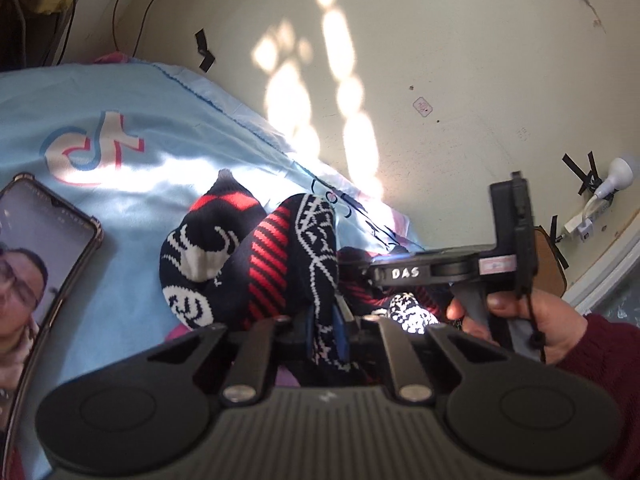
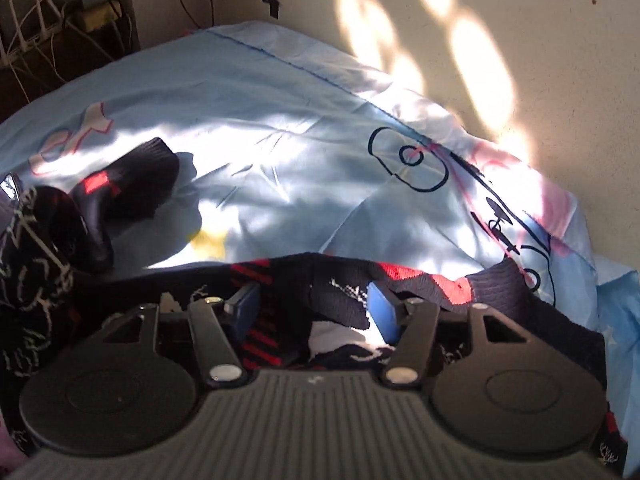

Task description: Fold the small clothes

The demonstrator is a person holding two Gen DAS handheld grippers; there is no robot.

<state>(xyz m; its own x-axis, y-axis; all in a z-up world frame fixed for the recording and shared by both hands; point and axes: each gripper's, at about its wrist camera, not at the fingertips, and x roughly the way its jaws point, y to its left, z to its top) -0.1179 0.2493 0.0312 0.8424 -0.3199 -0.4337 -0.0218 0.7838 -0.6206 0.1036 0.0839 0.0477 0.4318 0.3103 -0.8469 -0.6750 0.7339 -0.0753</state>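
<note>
My left gripper [image 1: 325, 326] is shut on a dark navy sock [image 1: 308, 256] with red stripes and white patterns, held up above the light blue bedsheet [image 1: 132, 168]. A second patterned sock [image 1: 204, 256] hangs beside it on the left. My right gripper [image 2: 316, 312] is open, its blue pads [image 2: 382, 312] spread over a navy, red and white sock [image 2: 340, 292] that lies across the sheet's near edge. The right gripper also shows from the side in the left wrist view [image 1: 460, 272], held by a hand. Another dark sock [image 2: 132, 184] lies on the sheet to the left.
A phone [image 1: 36, 264] with a lit screen lies on the sheet at the left. A cream wall [image 1: 420, 60] with black tape and a white plug runs behind the bed. Cables and clutter [image 2: 52, 12] sit at the far left corner.
</note>
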